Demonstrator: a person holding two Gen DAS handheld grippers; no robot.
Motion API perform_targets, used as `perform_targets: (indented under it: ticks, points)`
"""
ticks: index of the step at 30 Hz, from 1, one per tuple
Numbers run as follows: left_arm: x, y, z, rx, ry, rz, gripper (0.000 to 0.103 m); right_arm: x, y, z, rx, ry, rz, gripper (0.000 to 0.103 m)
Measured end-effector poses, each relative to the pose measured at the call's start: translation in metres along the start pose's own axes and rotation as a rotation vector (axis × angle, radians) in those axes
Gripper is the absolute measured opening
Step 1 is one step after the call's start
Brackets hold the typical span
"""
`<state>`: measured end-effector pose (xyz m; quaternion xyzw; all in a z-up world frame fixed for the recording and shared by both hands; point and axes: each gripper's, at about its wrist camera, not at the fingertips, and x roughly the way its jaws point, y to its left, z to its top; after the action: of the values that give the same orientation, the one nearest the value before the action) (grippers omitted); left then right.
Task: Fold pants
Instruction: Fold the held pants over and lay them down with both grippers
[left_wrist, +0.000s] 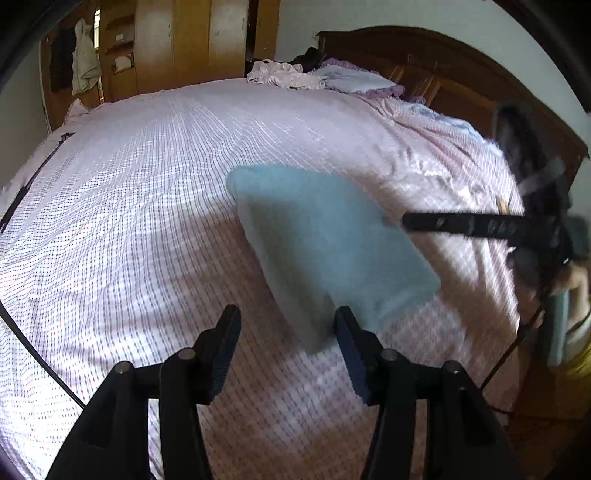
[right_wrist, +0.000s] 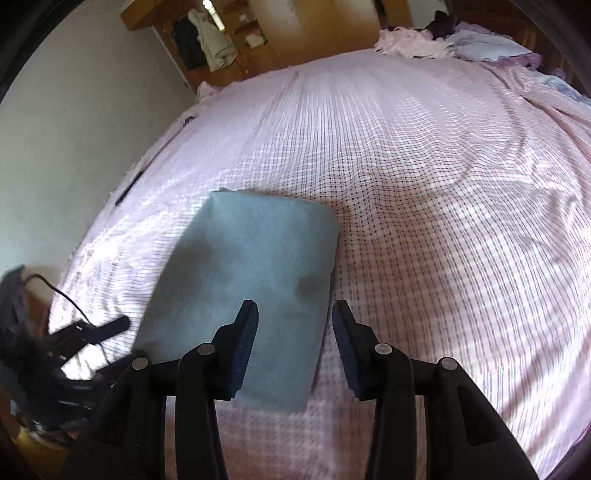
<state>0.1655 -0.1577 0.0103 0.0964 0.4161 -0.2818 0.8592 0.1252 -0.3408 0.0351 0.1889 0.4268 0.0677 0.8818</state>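
Observation:
The light blue pants (left_wrist: 332, 240) lie folded into a compact rectangle on the pink checked bed sheet (left_wrist: 147, 203). They also show in the right wrist view (right_wrist: 251, 280). My left gripper (left_wrist: 288, 317) is open and empty, hovering just short of the near corner of the pants. My right gripper (right_wrist: 295, 314) is open and empty, above the near right edge of the pants. The right gripper's finger (left_wrist: 461, 225) reaches in from the right in the left wrist view. The left gripper (right_wrist: 92, 332) shows blurred at the left in the right wrist view.
A pile of crumpled clothes (left_wrist: 280, 74) and a purple pillow (left_wrist: 358, 83) lie at the far side by the wooden headboard (left_wrist: 443, 70). A wooden wardrobe (left_wrist: 177, 40) with hanging clothes stands beyond the bed. A black cable (left_wrist: 29, 184) runs along the left edge.

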Motion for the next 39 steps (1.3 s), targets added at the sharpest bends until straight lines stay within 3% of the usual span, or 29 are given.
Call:
perform_targets:
  ticks: [8,12,14,18,24,30,33,36,39]
  points:
    - [0.015,-0.01,-0.019,-0.009,0.038,0.018,0.056,-0.002,0.014,-0.028,0.015,-0.011,-0.004,0.035]
    - [0.022,-0.005,-0.014,-0.032,0.014,0.124,0.056,0.017,0.014,-0.035,0.014,0.0,-0.054,0.035]
    - [0.022,0.005,-0.016,-0.081,0.018,0.114,0.058,0.029,0.012,-0.044,-0.004,0.02,-0.115,0.035]
    - [0.027,0.024,-0.03,-0.133,0.07,0.115,0.059,0.043,0.001,-0.061,0.038,0.027,-0.084,0.035]
    - [0.012,0.014,-0.034,-0.101,0.081,0.112,0.057,0.034,0.003,-0.064,0.046,0.0,-0.082,0.035]
    - [-0.025,-0.001,-0.019,-0.095,-0.027,0.014,0.057,0.021,0.007,-0.078,0.041,-0.027,-0.094,0.035]
    - [-0.015,-0.005,-0.008,-0.07,-0.052,0.064,0.057,0.018,0.004,-0.086,0.037,-0.034,-0.103,0.035]
    - [0.01,0.004,-0.01,-0.095,-0.001,0.128,0.057,0.022,0.004,-0.093,0.032,-0.03,-0.098,0.036]
    - [0.031,0.013,-0.023,-0.11,0.04,0.138,0.058,0.023,0.008,-0.096,-0.002,-0.036,-0.112,0.038]
